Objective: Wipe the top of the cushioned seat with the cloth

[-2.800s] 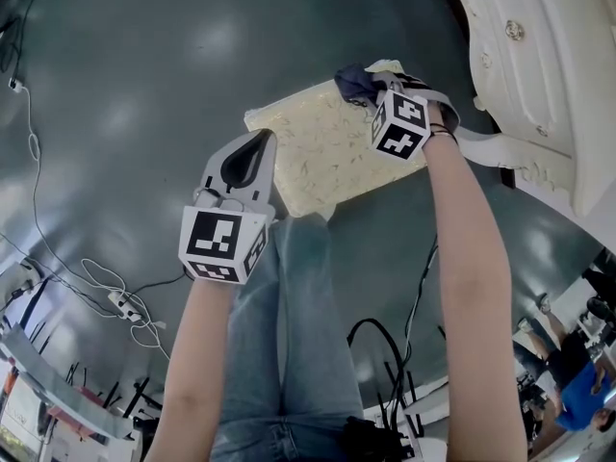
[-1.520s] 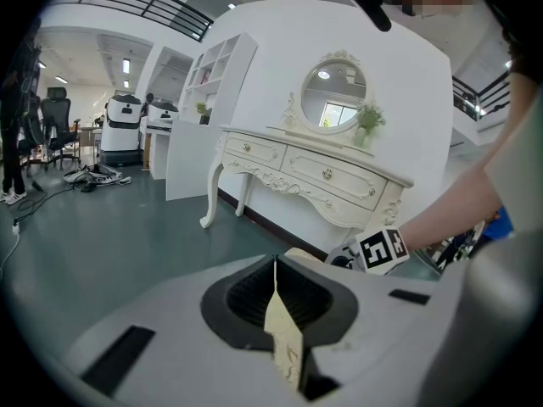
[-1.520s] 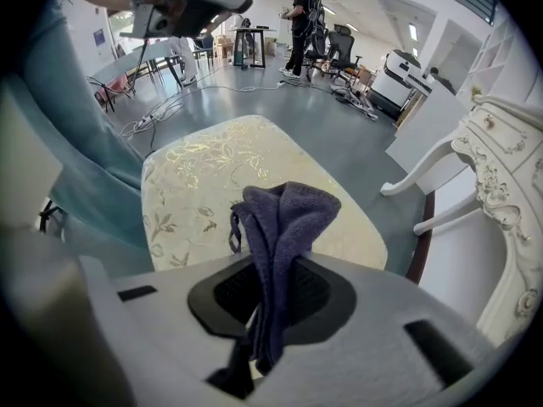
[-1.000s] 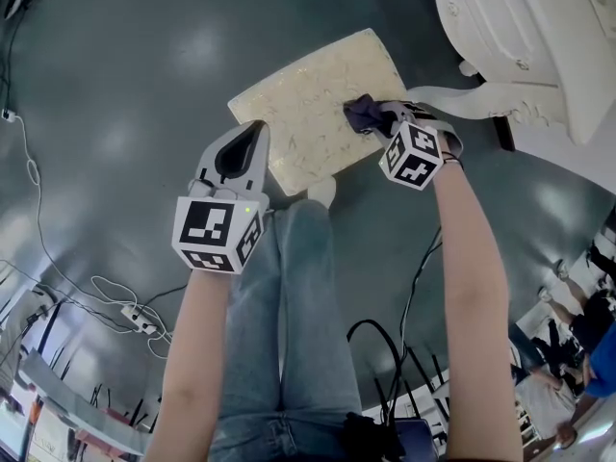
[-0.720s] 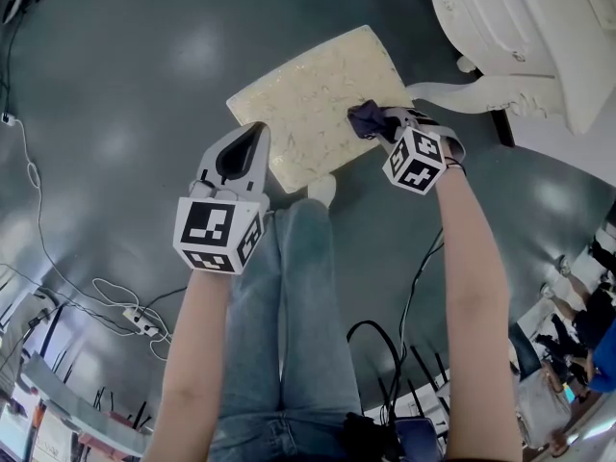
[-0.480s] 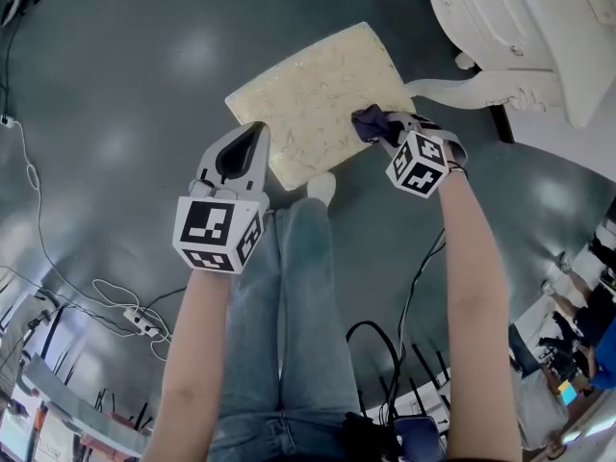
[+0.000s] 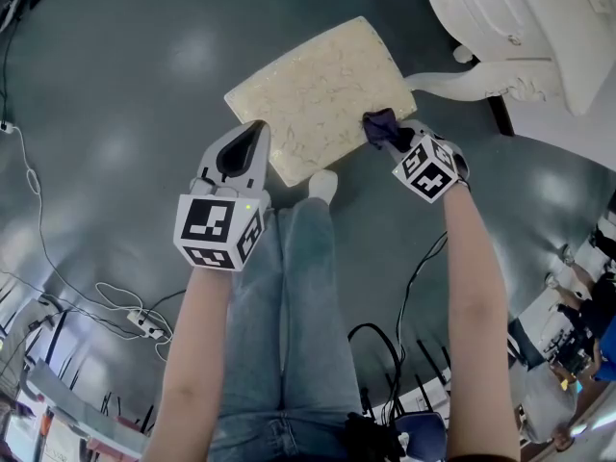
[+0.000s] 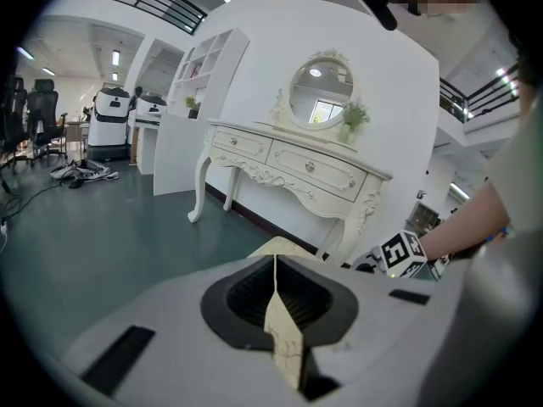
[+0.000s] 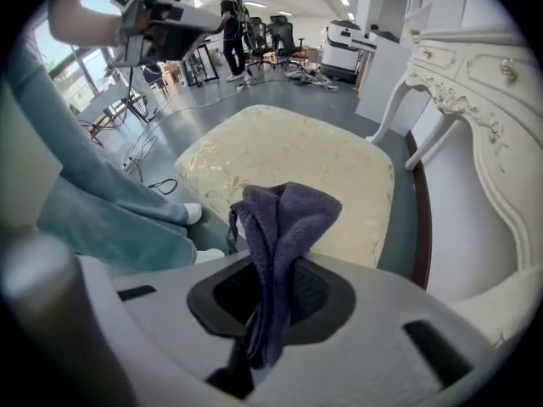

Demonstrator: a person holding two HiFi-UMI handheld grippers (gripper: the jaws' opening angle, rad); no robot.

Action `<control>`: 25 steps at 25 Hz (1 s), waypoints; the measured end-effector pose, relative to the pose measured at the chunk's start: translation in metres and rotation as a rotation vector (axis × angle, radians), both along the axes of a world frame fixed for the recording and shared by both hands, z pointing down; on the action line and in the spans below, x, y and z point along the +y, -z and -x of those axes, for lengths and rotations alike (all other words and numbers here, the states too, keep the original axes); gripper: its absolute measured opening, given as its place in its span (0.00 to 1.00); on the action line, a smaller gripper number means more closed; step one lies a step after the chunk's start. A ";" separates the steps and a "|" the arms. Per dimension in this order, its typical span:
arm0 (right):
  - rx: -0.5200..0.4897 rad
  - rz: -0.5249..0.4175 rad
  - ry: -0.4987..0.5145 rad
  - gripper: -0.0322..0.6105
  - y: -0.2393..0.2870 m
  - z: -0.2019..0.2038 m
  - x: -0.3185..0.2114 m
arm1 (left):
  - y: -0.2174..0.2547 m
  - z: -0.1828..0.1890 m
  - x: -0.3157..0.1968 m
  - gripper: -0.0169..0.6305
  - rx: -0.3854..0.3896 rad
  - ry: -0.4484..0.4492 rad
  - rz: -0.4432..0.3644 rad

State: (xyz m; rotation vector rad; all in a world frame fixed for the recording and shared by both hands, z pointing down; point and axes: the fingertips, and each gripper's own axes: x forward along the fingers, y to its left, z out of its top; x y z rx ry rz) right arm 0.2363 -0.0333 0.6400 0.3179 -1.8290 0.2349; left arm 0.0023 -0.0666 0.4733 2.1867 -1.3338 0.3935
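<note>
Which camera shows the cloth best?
The right gripper view: the cloth fills the middle, pinched in the right gripper. The head view shows a small dark bunch at the seat edge; the left gripper view doesn't clearly show it.

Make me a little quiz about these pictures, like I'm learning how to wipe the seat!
1. True or false: the cloth is bright yellow.
2. The jaws of the right gripper are: A) wide open, B) shut on the cloth, C) shut on a cable.
3. What white furniture stands beside the cushioned seat?
Key: 1: false, it is dark purple. 2: B. 3: a dressing table.
</note>
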 end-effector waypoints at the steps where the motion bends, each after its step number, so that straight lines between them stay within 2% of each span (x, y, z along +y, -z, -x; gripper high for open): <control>1: -0.011 -0.013 -0.012 0.10 0.004 0.001 -0.003 | 0.000 0.001 0.000 0.04 0.000 0.000 0.000; 5: -0.106 -0.077 -0.056 0.10 0.032 0.014 -0.022 | 0.002 0.003 0.000 0.04 0.004 -0.002 0.001; 8: -0.198 -0.129 -0.099 0.10 0.058 0.038 -0.047 | 0.004 0.007 -0.002 0.04 0.008 0.006 0.000; 10: -0.226 -0.158 -0.098 0.10 0.069 0.056 -0.065 | 0.005 0.010 -0.004 0.04 0.013 0.013 -0.001; 18: -0.204 -0.216 -0.026 0.10 0.078 0.121 -0.112 | 0.008 0.034 -0.013 0.04 0.002 0.041 -0.007; 25: -0.129 -0.227 -0.013 0.10 0.062 0.144 -0.132 | 0.005 0.052 -0.019 0.04 0.001 0.079 -0.003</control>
